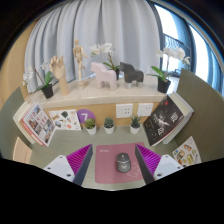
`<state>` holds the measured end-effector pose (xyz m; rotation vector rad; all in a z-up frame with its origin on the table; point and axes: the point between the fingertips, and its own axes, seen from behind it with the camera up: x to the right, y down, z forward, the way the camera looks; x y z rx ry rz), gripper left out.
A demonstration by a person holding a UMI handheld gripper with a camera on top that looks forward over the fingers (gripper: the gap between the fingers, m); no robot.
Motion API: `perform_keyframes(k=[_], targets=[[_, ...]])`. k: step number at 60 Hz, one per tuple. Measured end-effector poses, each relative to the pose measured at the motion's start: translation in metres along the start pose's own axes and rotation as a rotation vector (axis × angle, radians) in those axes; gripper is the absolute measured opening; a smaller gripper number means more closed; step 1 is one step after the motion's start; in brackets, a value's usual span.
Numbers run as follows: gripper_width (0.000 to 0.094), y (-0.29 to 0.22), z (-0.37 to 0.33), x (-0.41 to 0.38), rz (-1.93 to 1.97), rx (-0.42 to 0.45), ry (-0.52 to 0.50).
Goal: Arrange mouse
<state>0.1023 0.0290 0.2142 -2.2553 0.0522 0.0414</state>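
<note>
Mouse (123, 162) sat between the jaws; its near end ran under the dark lower border, so the full outline was not seen. Contact between pads (80, 158) and mouse could not be judged. Both fingers were cut off at the base. Pink mat (108, 170) was only partly shown, its near edge lost. Magazine (36, 124) at the left of the tabletop (115, 140) was cropped, print too small to read. Calendar card (164, 118) at the right: figures illegible. Sheet (186, 153) beyond the right finger was cut off. Shelf figurines (118, 70) too small to identify. Window view behind curtains (120, 25) was hidden.
</note>
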Motion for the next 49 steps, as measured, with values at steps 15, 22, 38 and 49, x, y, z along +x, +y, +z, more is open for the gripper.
perform_keyframes(k=[15,22,38,49], targets=[[0.0865,-0.006,-0.092,-0.035,-0.013,0.086,0.036],[0.0867,0.008,-0.116,-0.057,-0.033,0.097,0.042],[0.0866,0.047,-0.155,-0.106,-0.046,0.082,0.019],[0.0866,0.064,-0.171,-0.117,-0.049,0.080,0.033]])
